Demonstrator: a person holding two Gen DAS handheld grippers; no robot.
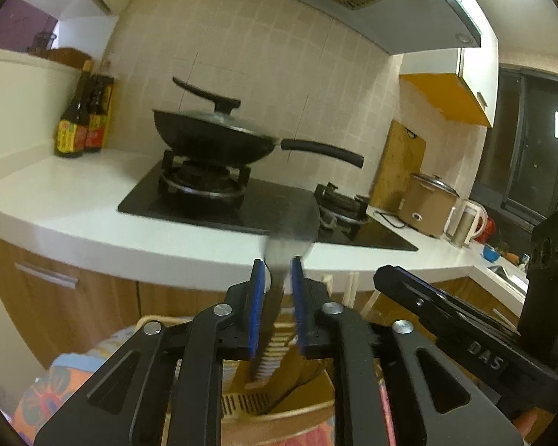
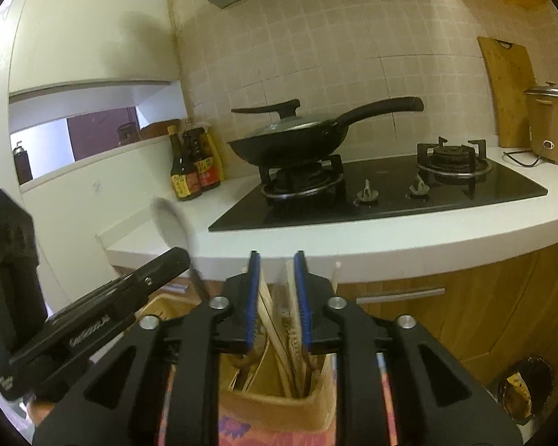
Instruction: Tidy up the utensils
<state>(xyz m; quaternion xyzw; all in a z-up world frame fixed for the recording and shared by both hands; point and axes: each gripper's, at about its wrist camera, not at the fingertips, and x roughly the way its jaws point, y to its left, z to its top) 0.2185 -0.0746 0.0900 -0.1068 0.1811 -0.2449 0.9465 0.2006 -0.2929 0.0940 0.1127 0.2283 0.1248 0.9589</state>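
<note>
My left gripper [image 1: 278, 278] stands open, its blue pads on either side of the neck of a metal spoon [image 1: 290, 230]. The spoon is blurred while the pads are sharp, and a thin gap shows beside it. Its handle runs down into a wooden utensil holder [image 1: 297, 397] just below. My right gripper [image 2: 277, 278] is open too, with wooden chopsticks [image 2: 266, 301] loose between its pads and a gap in the middle. They stand in the same holder [image 2: 275, 405]. The other gripper shows in each view: the right gripper [image 1: 427, 297] and the left gripper [image 2: 137, 286] with the spoon [image 2: 171, 223].
Behind the holder runs a white counter [image 2: 390, 238] with a black gas hob [image 2: 383, 200] and a lidded wok [image 2: 290, 137]. Sauce bottles [image 2: 191, 167] stand at its left, a cutting board [image 2: 509, 93] and rice cooker [image 2: 554, 126] at its right. A bin [image 2: 524, 386] sits on the floor.
</note>
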